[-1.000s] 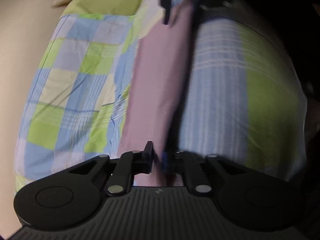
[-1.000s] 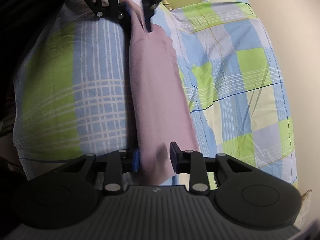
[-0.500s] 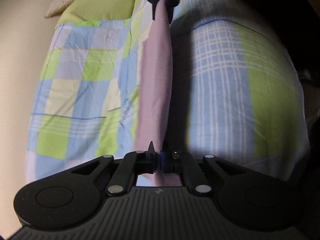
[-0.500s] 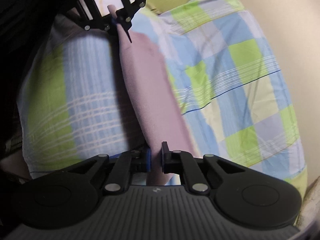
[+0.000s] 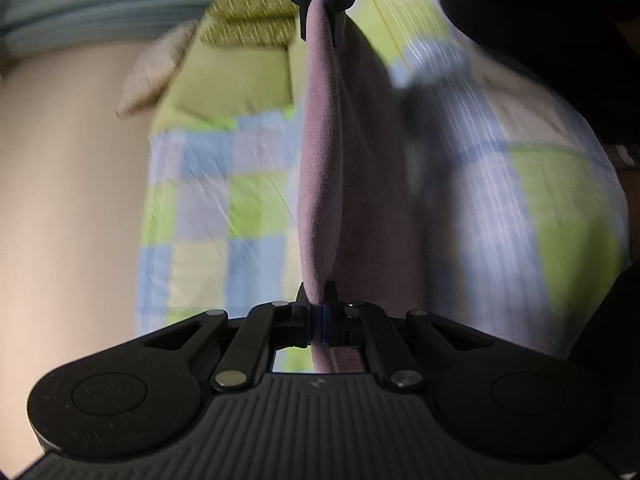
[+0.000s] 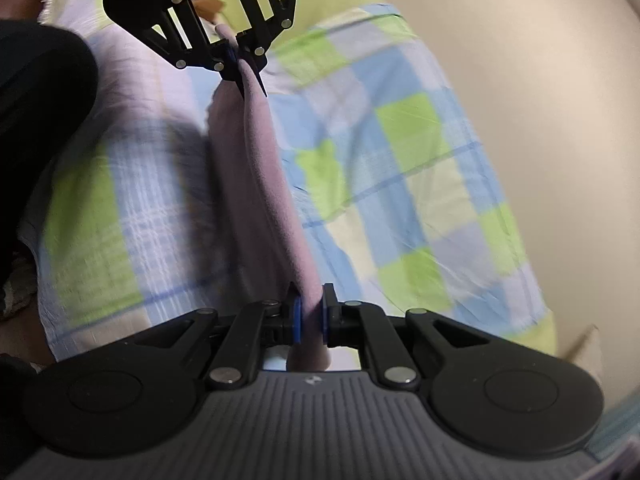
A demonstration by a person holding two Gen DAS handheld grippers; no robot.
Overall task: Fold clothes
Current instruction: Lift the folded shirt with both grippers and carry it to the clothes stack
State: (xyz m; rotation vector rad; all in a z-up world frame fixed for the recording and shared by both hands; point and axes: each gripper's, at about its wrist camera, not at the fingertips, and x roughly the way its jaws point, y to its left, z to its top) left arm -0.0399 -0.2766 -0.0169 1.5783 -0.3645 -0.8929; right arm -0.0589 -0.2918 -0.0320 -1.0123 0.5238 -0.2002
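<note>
A soft mauve-pink fleece garment (image 5: 320, 168) hangs taut between the left tool (image 5: 318, 304) and right tool (image 6: 308, 304), both clamped on it, above a checked bedsheet (image 6: 400, 168).

1. The pink garment (image 5: 324, 168) is soft matt cloth with a fine, fleecy nap; it looks slightly fuzzy along its folded edge.
2. The checked bedsheet (image 6: 400, 184) is thin woven cloth, matt, with faint creases.
3. The left gripper (image 5: 318, 312) is matt black plastic with a ribbed grey body, shiny round metal pins at the joints and blue pads on the inner finger faces.
4. The right gripper (image 6: 308, 312) has the same matt black plastic, metal pins and blue pads.
5. The wall (image 6: 540, 60) looks smooth, matt and cream.
</note>
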